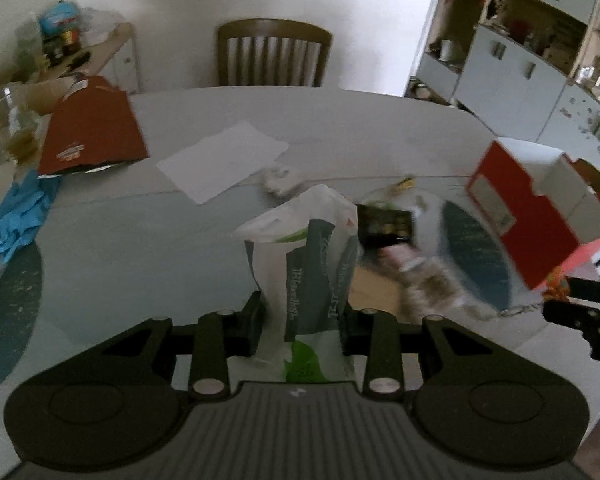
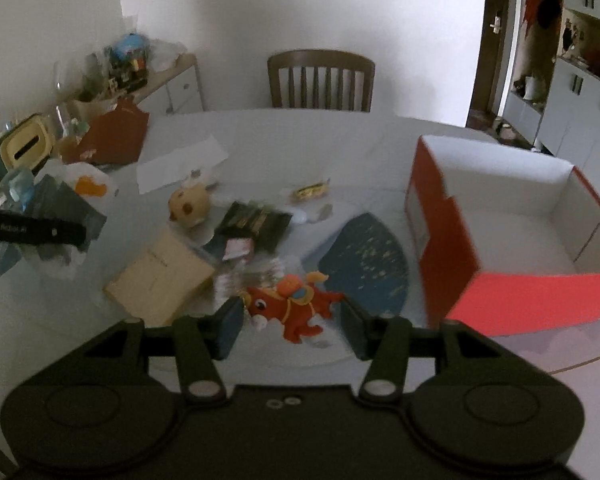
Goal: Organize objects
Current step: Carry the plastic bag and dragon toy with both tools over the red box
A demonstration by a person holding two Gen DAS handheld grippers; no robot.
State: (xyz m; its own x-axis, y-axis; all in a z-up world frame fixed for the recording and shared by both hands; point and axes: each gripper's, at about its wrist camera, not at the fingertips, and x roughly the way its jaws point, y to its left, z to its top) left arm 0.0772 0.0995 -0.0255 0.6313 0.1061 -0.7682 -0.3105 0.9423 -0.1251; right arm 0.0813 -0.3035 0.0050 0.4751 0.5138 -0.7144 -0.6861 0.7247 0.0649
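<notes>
While the round glass table [image 2: 260, 148] spread out ahead of both grippers, we saw the open red-and-white box [image 2: 492, 216] standing to the right of the right gripper [image 2: 292, 316], its white inside facing up. Just ahead of the left gripper [image 1: 302, 320] lay a dark flat packet [image 1: 384, 224], and farther ahead and left a white sheet of paper [image 1: 224, 160]; a red paper bag [image 1: 92, 132] sat well off to its left, with blue cloth [image 1: 12, 220] nearer on that side. Ahead-left of the right gripper we found a tan cardboard box [image 2: 160, 276] and, beyond it, a round yellow plush [image 2: 190, 204].

Our left gripper was clamped tight on a white plastic bag [image 1: 312, 264] with grey and green print, which rose up between its fingers. Our right gripper stood partly closed, its pads pressing the two ends of a small red toy horse [image 2: 292, 308]; it looked lifted above a blue patterned patch [image 2: 364, 264] on the table. The picture was blurred, so finer contact we could not tell.
</notes>
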